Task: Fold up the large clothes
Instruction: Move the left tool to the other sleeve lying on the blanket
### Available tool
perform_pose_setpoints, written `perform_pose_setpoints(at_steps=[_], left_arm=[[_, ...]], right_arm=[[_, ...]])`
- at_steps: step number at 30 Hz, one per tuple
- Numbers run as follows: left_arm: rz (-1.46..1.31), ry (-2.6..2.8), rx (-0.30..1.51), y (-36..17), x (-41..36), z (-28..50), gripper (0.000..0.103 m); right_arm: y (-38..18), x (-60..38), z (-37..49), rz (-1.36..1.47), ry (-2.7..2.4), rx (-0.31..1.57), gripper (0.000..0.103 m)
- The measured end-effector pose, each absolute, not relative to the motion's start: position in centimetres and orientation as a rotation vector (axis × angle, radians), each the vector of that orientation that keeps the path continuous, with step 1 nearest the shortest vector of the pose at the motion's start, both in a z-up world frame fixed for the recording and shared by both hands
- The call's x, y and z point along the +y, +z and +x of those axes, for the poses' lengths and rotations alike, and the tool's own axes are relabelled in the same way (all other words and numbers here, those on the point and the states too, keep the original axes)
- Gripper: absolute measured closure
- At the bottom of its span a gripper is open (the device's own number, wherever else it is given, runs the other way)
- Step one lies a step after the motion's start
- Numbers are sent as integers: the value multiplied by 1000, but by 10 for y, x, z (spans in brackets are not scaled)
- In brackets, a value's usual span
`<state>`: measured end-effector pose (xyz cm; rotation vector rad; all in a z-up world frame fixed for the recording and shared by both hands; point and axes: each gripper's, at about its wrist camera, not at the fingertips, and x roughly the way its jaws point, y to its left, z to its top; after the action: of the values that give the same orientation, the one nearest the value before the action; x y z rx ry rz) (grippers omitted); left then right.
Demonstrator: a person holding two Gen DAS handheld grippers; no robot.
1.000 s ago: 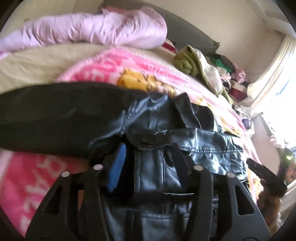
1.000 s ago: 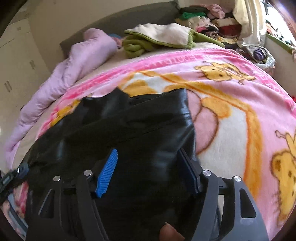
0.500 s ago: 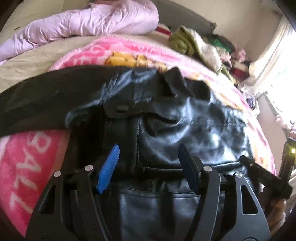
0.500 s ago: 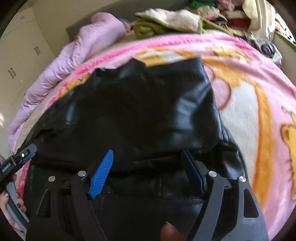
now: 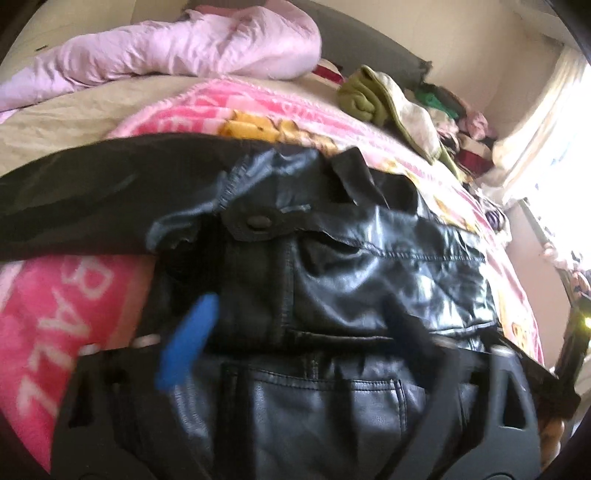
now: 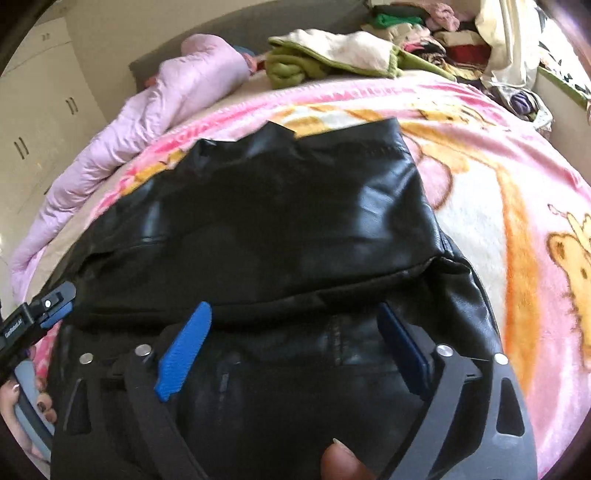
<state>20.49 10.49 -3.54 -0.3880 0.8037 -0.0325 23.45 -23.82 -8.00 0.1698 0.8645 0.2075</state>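
Item: black leather garment (image 5: 369, 280), large, glossy, with a snap-button tab (image 5: 258, 221), stitched seams and a pocket.
Location: lies on a pink cartoon-print blanket (image 6: 498, 192) spread over a bed.
Condition: doubled over; in the right wrist view an upper layer (image 6: 280, 221) lies across a lower layer (image 6: 332, 369), its fold edge running crosswise just ahead of the fingertips.
Left gripper (image 5: 295, 332): jaws opening, spread wide above the garment; leather shows between the fingers, no pad pressing on it. Fingers blurred.
Right gripper (image 6: 295, 332): jaws opening, wide apart over the lower layer near the fold edge; leather lies between the pads, not pinched.
Hands: a fingertip (image 6: 343, 461) shows at the bottom edge of the right wrist view; a hand with dark nail polish (image 6: 22, 402) holds the other tool at the left edge.
Surroundings: lilac quilted coat (image 5: 177, 51) at the head of the bed; green-and-cream folded cloth (image 6: 332, 51); pile of mixed clothes (image 6: 424, 26) by a curtained window (image 5: 546, 129).
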Motion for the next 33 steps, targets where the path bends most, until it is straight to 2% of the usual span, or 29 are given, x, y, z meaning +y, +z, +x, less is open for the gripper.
perform_pose_setpoints(at_steps=[8,33], left_arm=[[-362,-17,827,-24,115,203,9],[-371,82,777,1,190,162,9]], right_arm=[[-58,-217,223,150,260,814,5],[-2,-109,205,106,427,697,4]])
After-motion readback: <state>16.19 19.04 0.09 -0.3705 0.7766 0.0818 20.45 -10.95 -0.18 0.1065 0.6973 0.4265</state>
